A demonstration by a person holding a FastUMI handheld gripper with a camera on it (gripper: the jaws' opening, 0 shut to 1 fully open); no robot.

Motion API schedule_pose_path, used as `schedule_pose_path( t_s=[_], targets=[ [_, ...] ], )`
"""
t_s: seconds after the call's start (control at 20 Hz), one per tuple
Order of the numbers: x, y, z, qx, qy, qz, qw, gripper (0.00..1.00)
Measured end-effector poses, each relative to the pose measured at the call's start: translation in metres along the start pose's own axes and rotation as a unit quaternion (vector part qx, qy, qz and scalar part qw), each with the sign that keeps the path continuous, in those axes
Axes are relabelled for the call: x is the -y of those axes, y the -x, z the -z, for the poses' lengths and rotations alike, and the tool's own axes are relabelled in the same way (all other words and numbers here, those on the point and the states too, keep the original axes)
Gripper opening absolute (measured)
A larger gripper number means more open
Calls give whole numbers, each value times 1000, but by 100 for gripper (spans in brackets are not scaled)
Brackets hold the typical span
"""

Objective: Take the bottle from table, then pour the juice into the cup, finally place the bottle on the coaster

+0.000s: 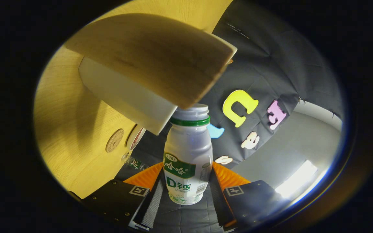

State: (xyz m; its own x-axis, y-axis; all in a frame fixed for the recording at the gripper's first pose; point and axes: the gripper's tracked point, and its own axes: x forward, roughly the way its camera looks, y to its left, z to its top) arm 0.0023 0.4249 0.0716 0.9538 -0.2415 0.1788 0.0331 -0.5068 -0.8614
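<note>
You are holding the tool [186,181] tipped over sideways, so the wooden table [63,129] is standing like a wall beside the fingers [151,197], and both fingers are pressing on the lower body of the bottle [188,155] between them. The bottle is pointing away along the fingers with its cap off, its open mouth sitting right at the rim of the cup [147,64]. A round coaster [114,140] is lying on the table just beside the cup, apart from the bottle.
</note>
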Motion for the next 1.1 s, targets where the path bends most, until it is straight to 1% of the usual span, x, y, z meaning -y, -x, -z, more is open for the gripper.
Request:
schedule_pose_path(
  t_s=[0.1,0.35,0.45,0.55,0.75,0.8,0.9,1.05,1.1],
  targets=[
    [0,0,2,0,-8,-1,1000,71],
    [-3,2,0,16,-57,-11,998,71],
    [-17,3,-2,26,-114,-47,992,71],
    [-27,3,0,28,-169,-69,983,71],
    [-42,-2,13,12,-211,-89,973,71],
    [-46,-3,14,13,-229,-96,969,71],
    [-52,-3,14,21,-276,-107,955,71],
    [-55,-6,12,38,-354,-120,927,71],
    [-54,-7,13,40,-372,-122,920,71]
  ],
)
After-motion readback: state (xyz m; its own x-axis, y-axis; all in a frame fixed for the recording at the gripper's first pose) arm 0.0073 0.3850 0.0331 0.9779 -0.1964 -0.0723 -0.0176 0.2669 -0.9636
